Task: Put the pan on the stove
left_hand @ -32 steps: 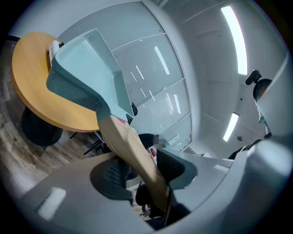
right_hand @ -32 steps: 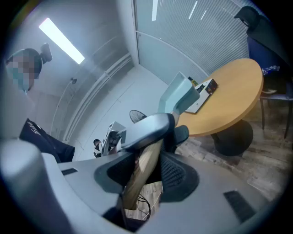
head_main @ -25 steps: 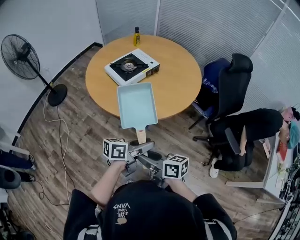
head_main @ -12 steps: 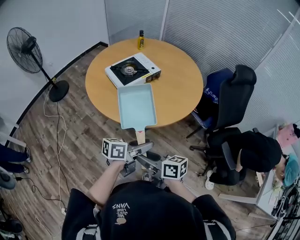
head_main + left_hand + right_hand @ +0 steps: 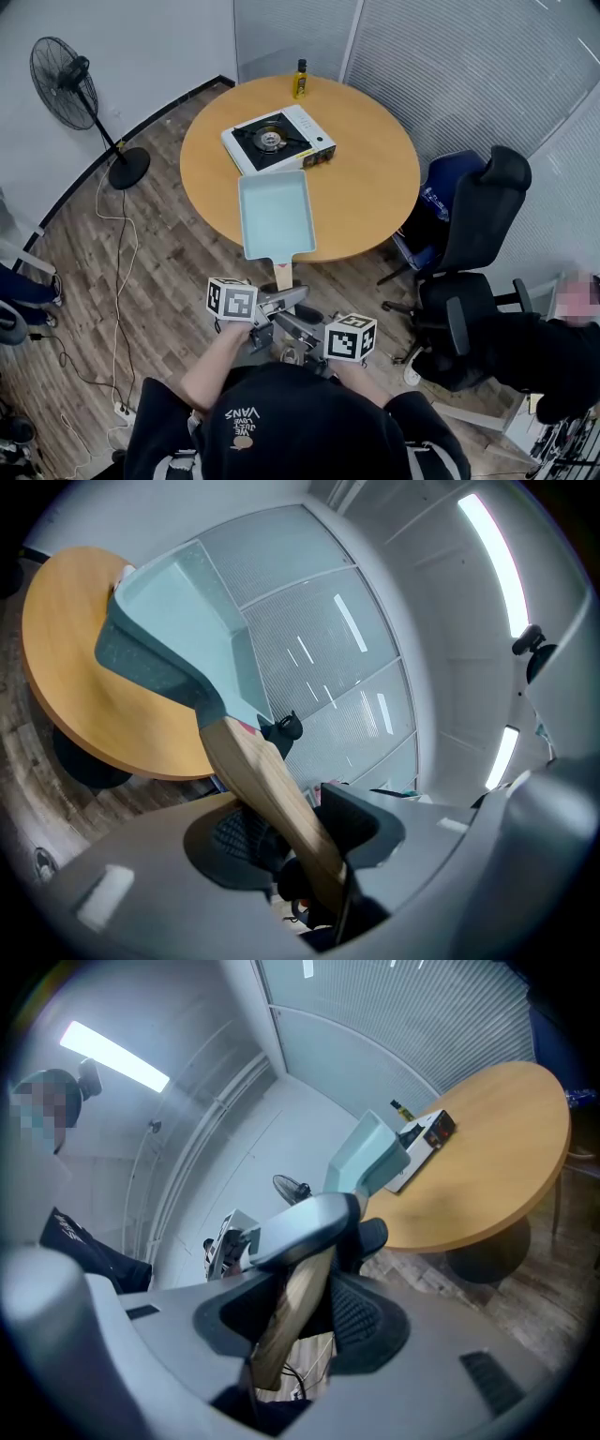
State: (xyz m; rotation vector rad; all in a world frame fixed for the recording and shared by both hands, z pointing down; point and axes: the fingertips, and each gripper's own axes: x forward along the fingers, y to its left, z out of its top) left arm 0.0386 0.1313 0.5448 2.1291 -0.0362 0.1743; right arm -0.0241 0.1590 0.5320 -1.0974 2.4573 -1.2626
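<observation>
A light-blue rectangular pan [image 5: 277, 214] with a wooden handle [image 5: 282, 275] is held in the air in front of me, over the near edge of the round wooden table [image 5: 375, 178]. Both grippers are shut on the handle. The left gripper [image 5: 278, 302] grips it closer to the pan, and the right gripper [image 5: 296, 326] grips it at the end. The handle [image 5: 272, 799] runs between the left gripper [image 5: 314, 860] jaws up to the pan [image 5: 178, 621]. It [image 5: 291, 1321] also sits in the right gripper [image 5: 281, 1335]. The white portable stove [image 5: 278, 139] stands on the table beyond the pan.
A yellow bottle [image 5: 300, 80] stands at the table's far edge. A floor fan [image 5: 70, 80] with a trailing cable is at the left. Office chairs [image 5: 478, 216] stand to the right of the table, and a person in black [image 5: 553, 352] is at the far right.
Both grippers and the pan keep the same hold and pose. The head view has swung, so the table and stove sit further right. The person at the right has shifted towards the frame's edge.
</observation>
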